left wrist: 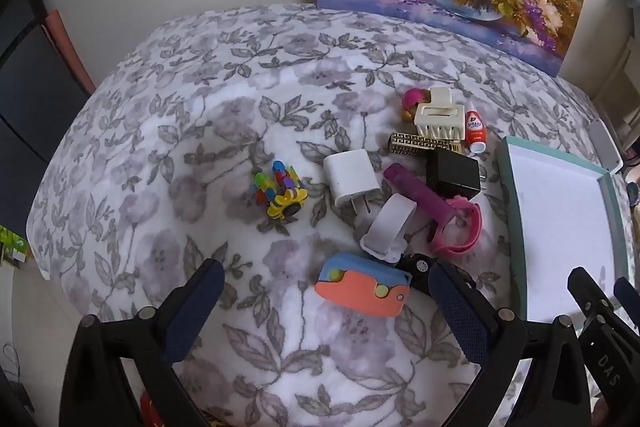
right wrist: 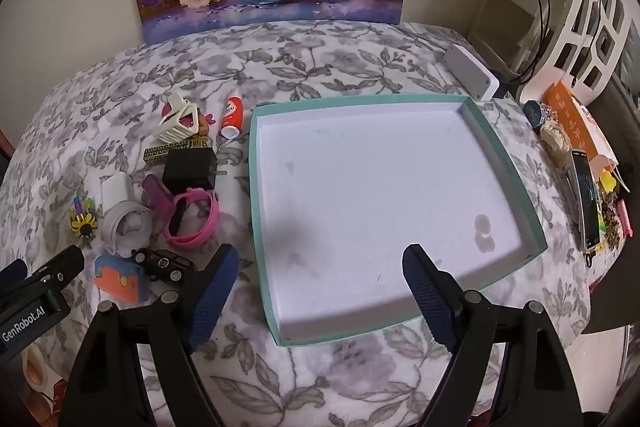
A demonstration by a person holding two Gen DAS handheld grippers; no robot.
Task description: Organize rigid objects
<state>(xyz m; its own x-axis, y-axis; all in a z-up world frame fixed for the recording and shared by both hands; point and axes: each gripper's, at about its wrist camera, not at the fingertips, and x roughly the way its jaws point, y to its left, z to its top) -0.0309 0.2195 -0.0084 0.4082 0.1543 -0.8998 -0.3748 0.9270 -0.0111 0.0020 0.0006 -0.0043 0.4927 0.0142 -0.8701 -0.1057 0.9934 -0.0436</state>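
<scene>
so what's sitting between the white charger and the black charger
The purple end of the pink watch strap lies between the white charger and the black charger, clearest in the left wrist view.

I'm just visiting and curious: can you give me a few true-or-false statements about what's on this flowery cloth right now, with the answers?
1. The teal tray has nothing in it. True.
2. The left claw grips the orange-and-blue toy. False: its jaws stand open, holding nothing.
3. The black charger lies left of the tray. True.
4. The right claw is shut. False: it is open, over the tray.
5. The pink watch sits in the tray. False: it lies on the cloth.
</scene>
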